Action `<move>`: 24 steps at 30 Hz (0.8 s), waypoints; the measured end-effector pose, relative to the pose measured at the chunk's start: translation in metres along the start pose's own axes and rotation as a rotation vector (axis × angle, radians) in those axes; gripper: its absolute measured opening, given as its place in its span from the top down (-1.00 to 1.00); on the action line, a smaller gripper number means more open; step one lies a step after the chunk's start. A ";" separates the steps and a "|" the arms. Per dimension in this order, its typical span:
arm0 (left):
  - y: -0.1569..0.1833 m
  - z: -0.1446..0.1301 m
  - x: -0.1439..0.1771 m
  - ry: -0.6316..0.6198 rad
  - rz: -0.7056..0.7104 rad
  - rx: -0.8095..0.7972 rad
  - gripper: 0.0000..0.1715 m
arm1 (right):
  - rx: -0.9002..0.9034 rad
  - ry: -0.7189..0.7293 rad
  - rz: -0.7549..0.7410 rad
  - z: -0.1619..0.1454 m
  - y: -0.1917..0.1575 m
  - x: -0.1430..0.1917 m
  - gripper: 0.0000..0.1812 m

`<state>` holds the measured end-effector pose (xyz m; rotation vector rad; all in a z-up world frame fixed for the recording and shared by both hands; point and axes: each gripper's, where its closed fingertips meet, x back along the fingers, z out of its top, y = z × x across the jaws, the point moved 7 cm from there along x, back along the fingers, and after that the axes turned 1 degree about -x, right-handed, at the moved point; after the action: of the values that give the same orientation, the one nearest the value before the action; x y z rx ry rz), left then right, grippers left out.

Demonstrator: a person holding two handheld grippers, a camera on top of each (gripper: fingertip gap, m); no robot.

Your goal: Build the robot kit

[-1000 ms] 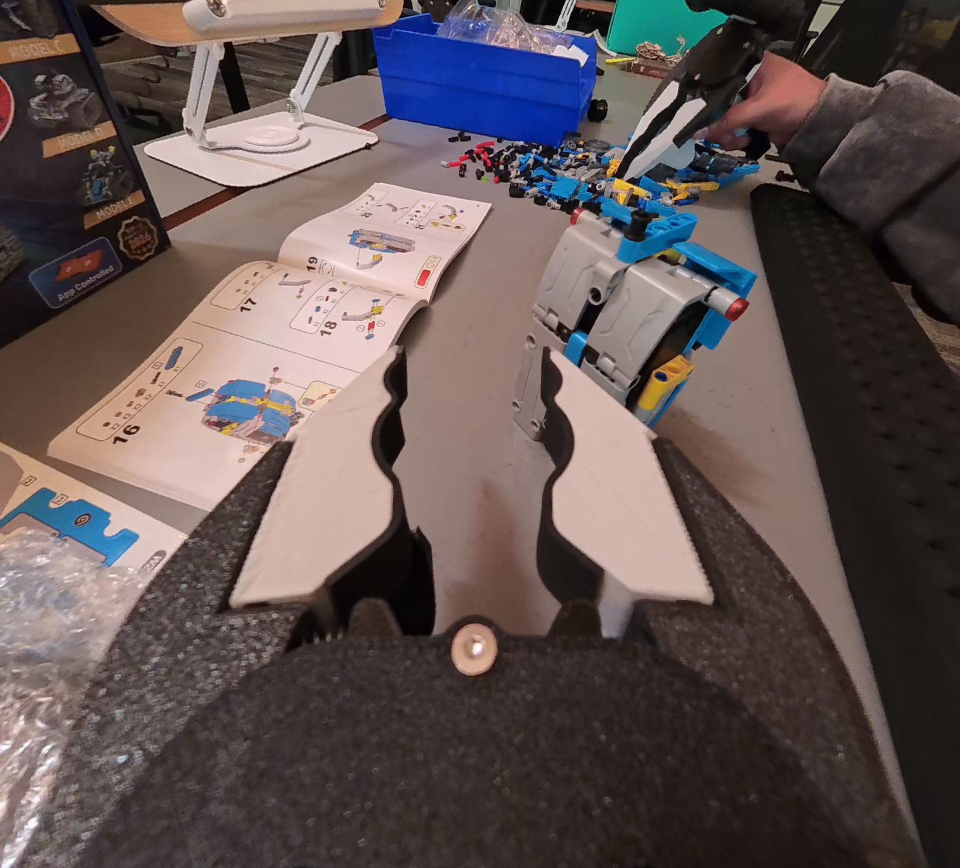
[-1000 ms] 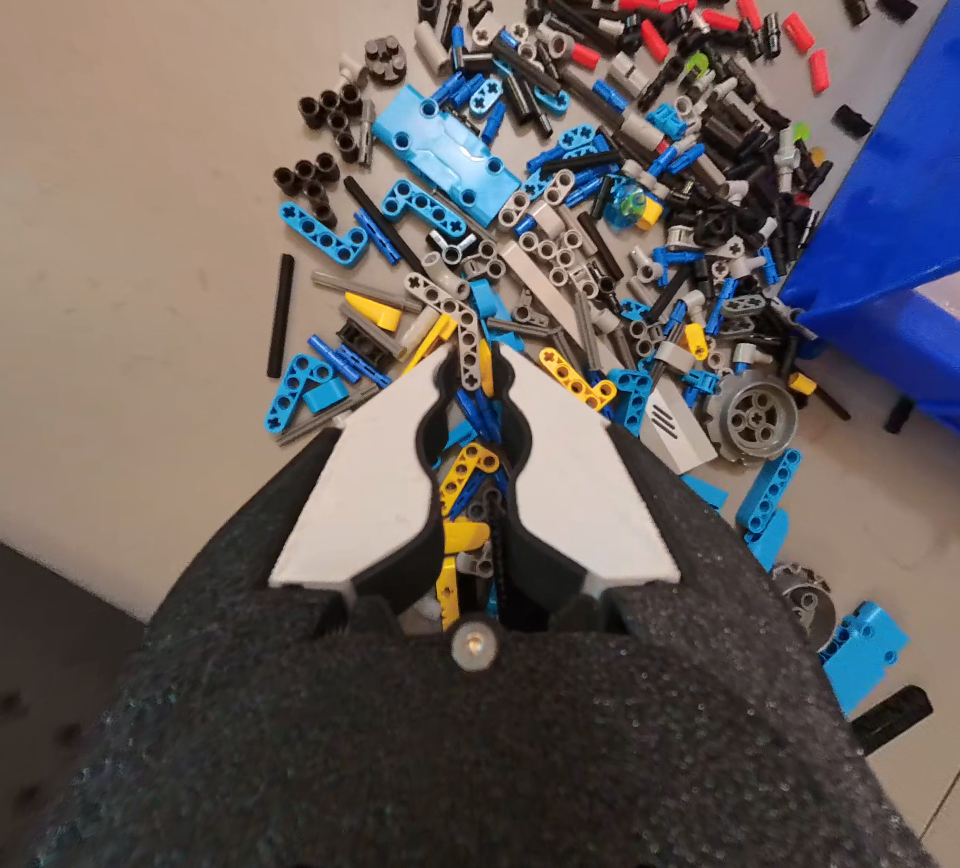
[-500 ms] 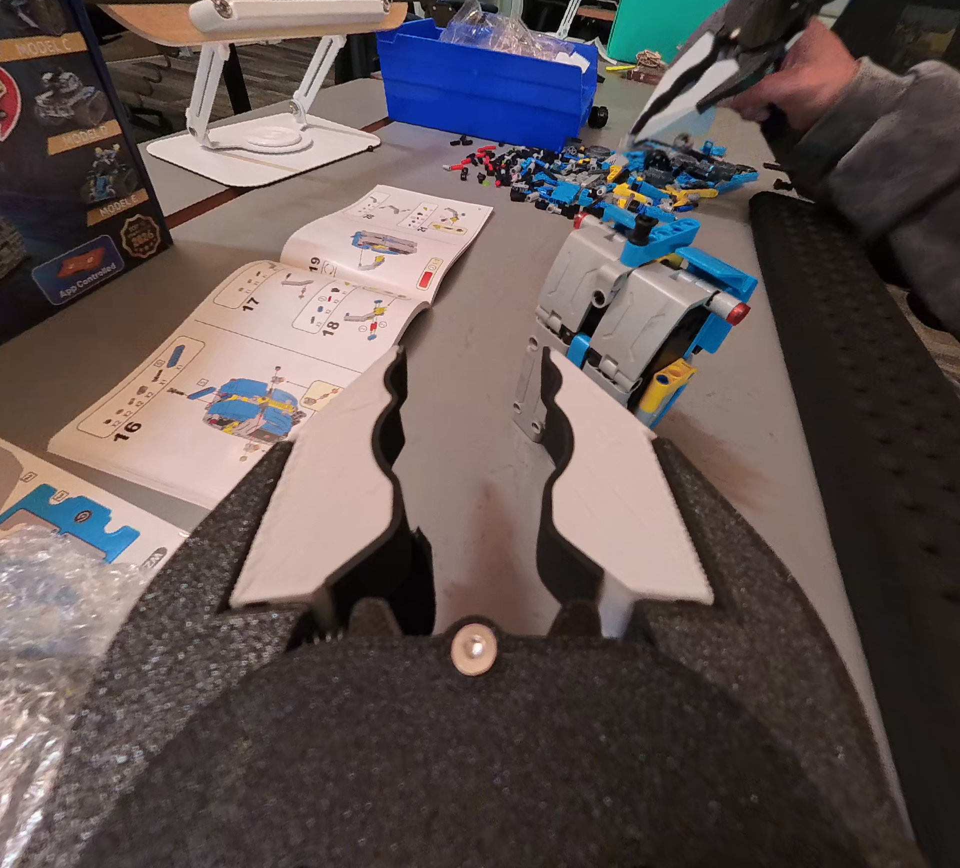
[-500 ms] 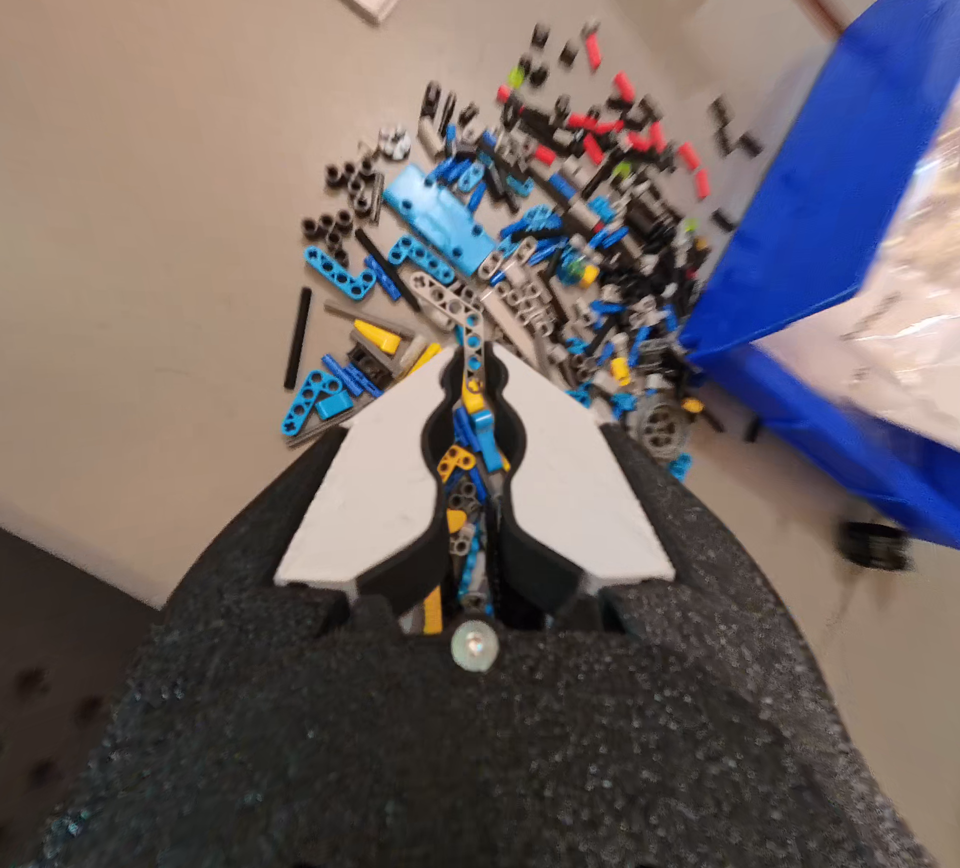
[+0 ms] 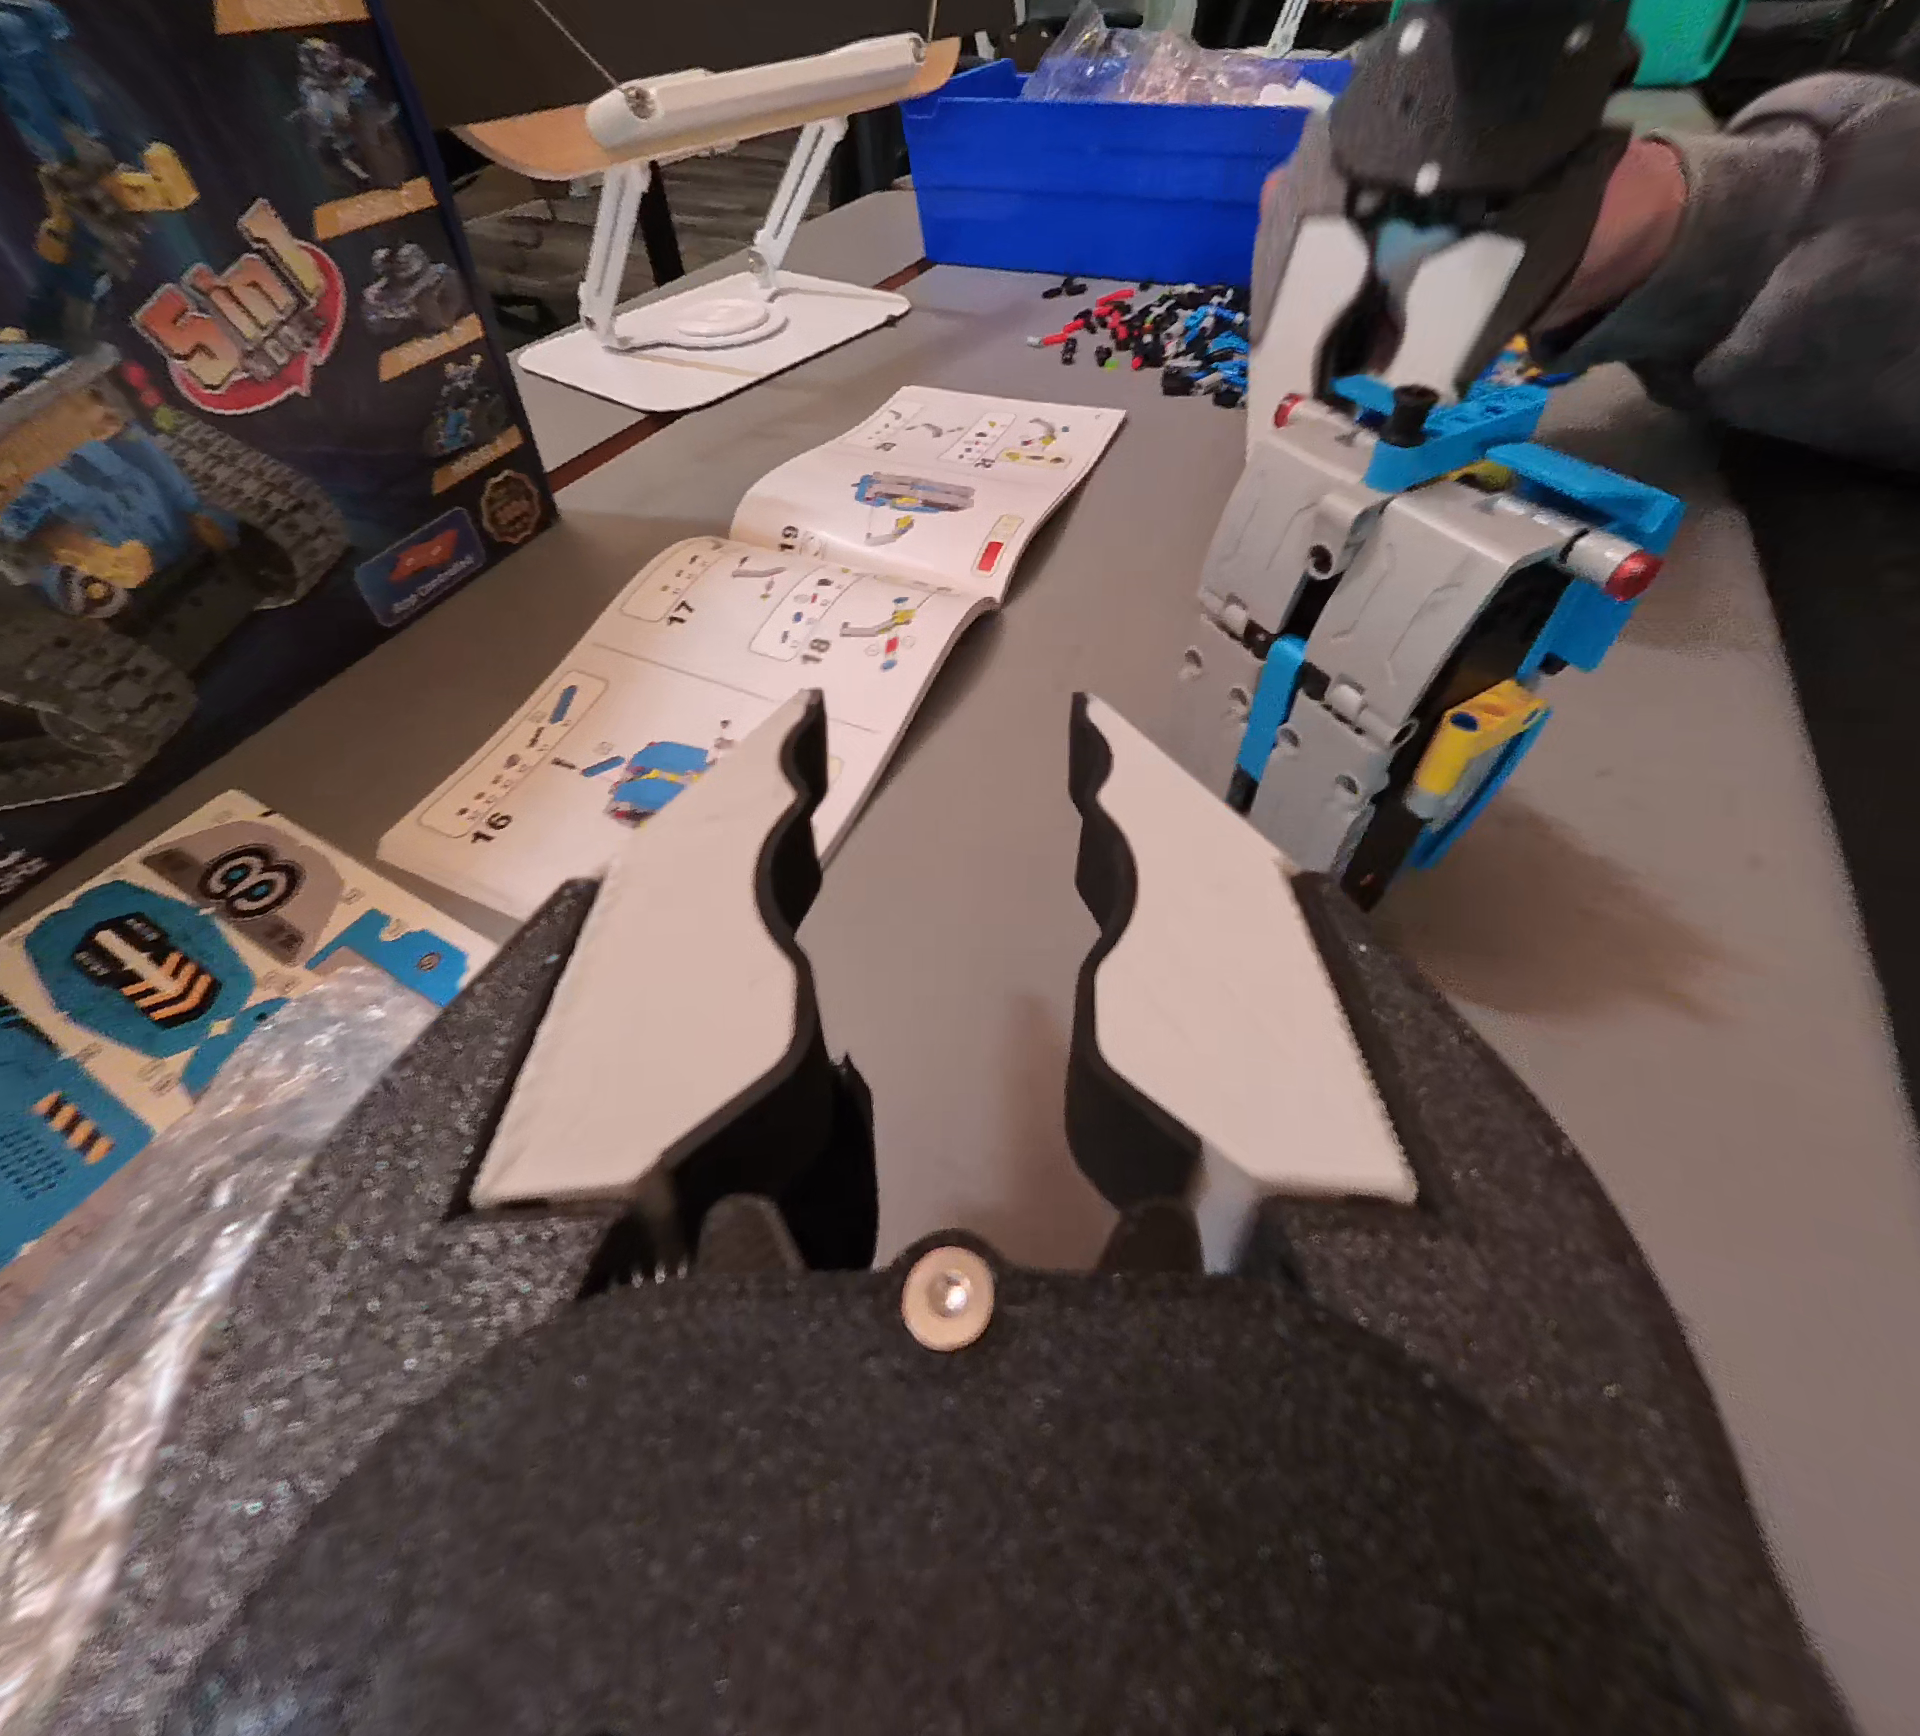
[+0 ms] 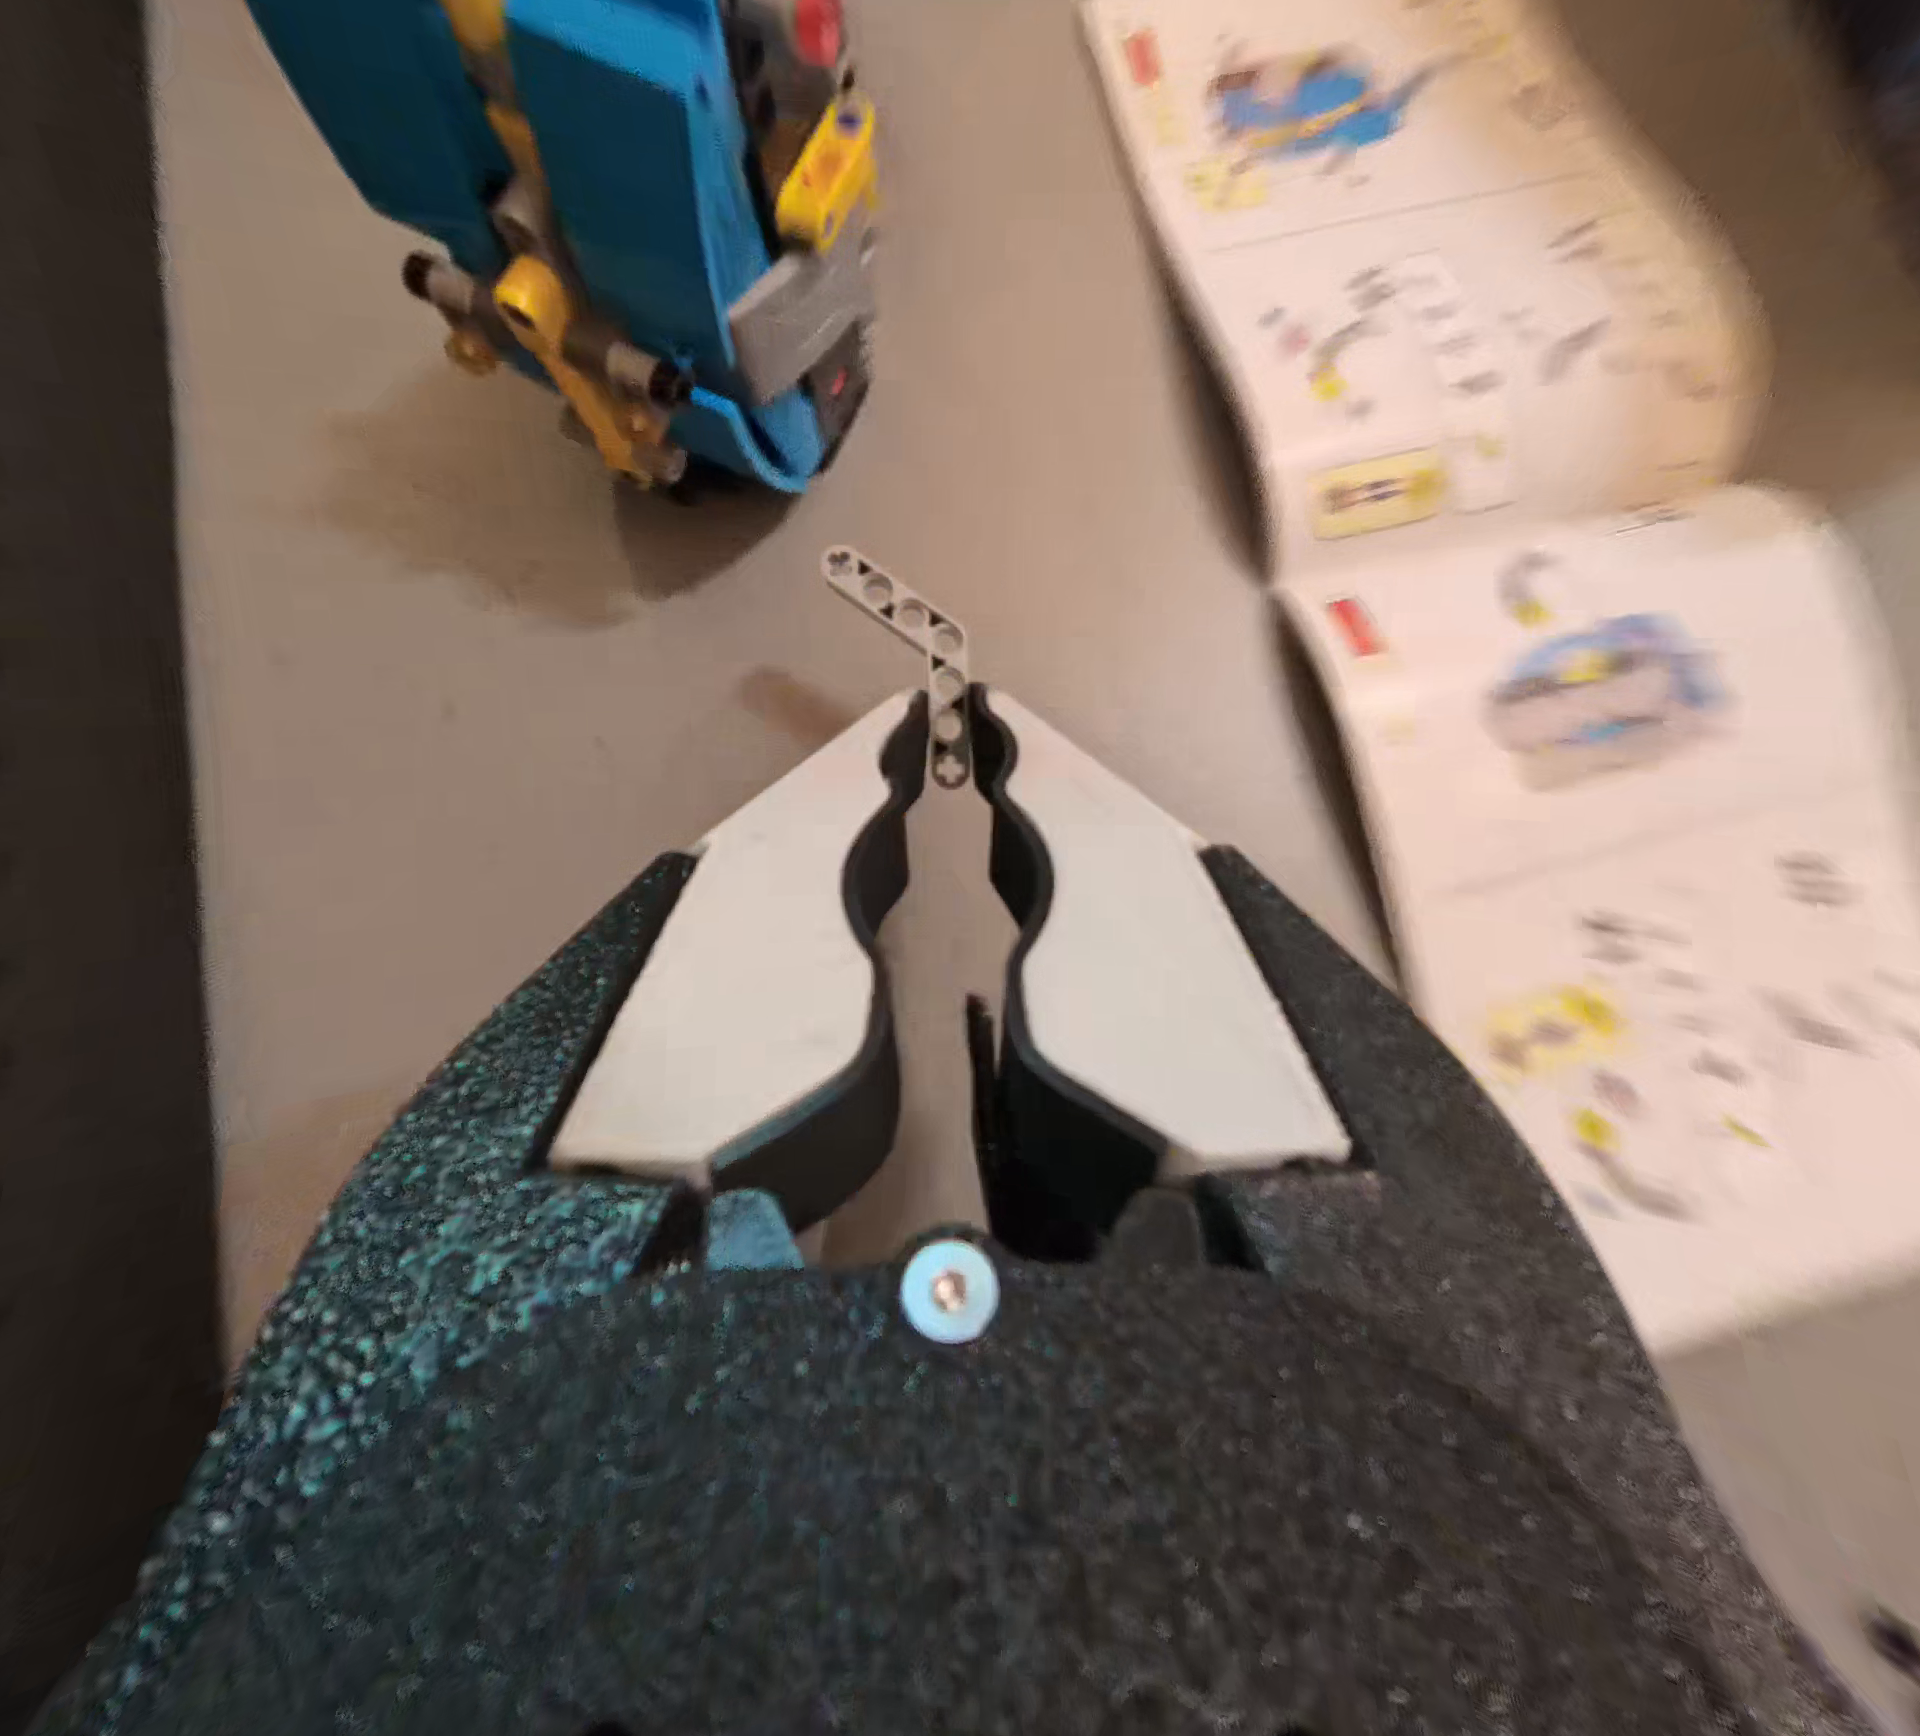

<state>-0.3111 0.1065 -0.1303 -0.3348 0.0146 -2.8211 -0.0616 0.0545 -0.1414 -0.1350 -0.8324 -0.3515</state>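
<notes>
One bent grey beam (image 6: pixel 906 637) pinched in right gripper (image 6: pixel 948 699); left gripper (image 5: pixel 943 730) empty.

**What's sitting on the worktop right now**

So the worktop (image 5: pixel 966 938) is a plain grey surface. An open instruction booklet (image 5: pixel 790 616) lies flat on the left side, with a blue sticker sheet (image 5: pixel 156 990) and some crinkly clear plastic (image 5: pixel 135 1271) nearer the camera. A big printed kit box (image 5: pixel 208 336) stands at the far left. Right of the booklet stands a half-built blue and grey brick model (image 5: pixel 1392 637). Further back there's a scattered pile of small loose pieces (image 5: pixel 1153 330), a blue bin (image 5: pixel 1091 180) and a white folding stand (image 5: pixel 717 315). A dark mat (image 5: pixel 1849 699) runs along the right edge.
</notes>
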 end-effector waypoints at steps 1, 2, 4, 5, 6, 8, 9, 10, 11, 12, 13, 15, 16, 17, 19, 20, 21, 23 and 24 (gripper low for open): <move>-0.002 0.000 0.002 0.002 0.009 -0.002 0.46 | -0.039 -0.065 0.071 -0.008 -0.003 -0.010 0.92; -0.004 0.000 0.003 0.006 0.010 0.006 0.46 | -0.055 -0.138 0.104 -0.016 -0.007 -0.015 0.92; -0.006 0.000 0.004 0.011 -0.002 0.032 0.46 | -0.016 -0.146 0.059 -0.026 -0.012 -0.016 0.92; -0.006 -0.001 0.003 0.003 -0.010 0.042 0.46 | -0.002 -0.110 0.052 -0.026 -0.016 -0.016 0.92; -0.006 -0.002 0.002 -0.007 -0.019 0.047 0.46 | 0.005 -0.092 0.064 -0.025 -0.022 -0.016 0.92; -0.006 -0.002 0.001 -0.013 -0.023 0.049 0.46 | 0.034 -0.120 0.051 -0.025 -0.025 -0.018 0.92; -0.006 -0.002 0.001 -0.013 -0.025 0.050 0.46 | 0.051 -0.123 0.043 -0.024 -0.026 -0.019 0.92; -0.007 -0.002 0.001 -0.013 -0.028 0.053 0.46 | 0.058 -0.128 0.043 -0.024 -0.026 -0.019 0.92; -0.007 -0.002 0.001 -0.015 -0.032 0.057 0.46 | 0.053 -0.129 0.047 -0.024 -0.025 -0.020 0.92; -0.007 -0.003 0.001 -0.019 -0.039 0.062 0.46 | 0.045 -0.136 0.057 -0.026 -0.026 -0.020 0.91; -0.007 -0.003 0.000 -0.024 -0.047 0.067 0.46 | 0.033 -0.126 0.062 -0.026 -0.025 -0.020 0.92; -0.007 -0.004 0.000 -0.027 -0.052 0.072 0.46 | 0.007 -0.108 0.077 -0.028 -0.024 -0.020 0.92; -0.007 -0.004 0.000 -0.027 -0.053 0.073 0.46 | -0.006 -0.102 0.087 -0.028 -0.023 -0.020 0.92; -0.007 -0.004 0.000 -0.028 -0.054 0.075 0.46 | -0.019 -0.098 0.095 -0.029 -0.022 -0.020 0.92; -0.008 -0.004 0.000 -0.032 -0.058 0.082 0.46 | -0.040 -0.086 0.106 -0.030 -0.021 -0.020 0.92; -0.008 -0.004 0.000 -0.033 -0.061 0.087 0.46 | -0.053 -0.081 0.112 -0.030 -0.021 -0.020 0.92; -0.009 -0.004 0.000 -0.033 -0.062 0.094 0.46 | -0.068 -0.080 0.118 -0.031 -0.021 -0.020 0.91; -0.010 -0.004 0.000 -0.029 -0.065 0.109 0.46 | -0.109 -0.080 0.152 -0.030 -0.022 -0.019 0.83; -0.010 -0.004 0.001 -0.025 -0.066 0.114 0.46 | -0.117 -0.085 0.156 -0.030 -0.022 -0.018 0.77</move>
<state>-0.3160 0.1161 -0.1337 -0.3496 -0.1655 -2.8675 -0.0596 0.0311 -0.1749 -0.3236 -0.8790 -0.2487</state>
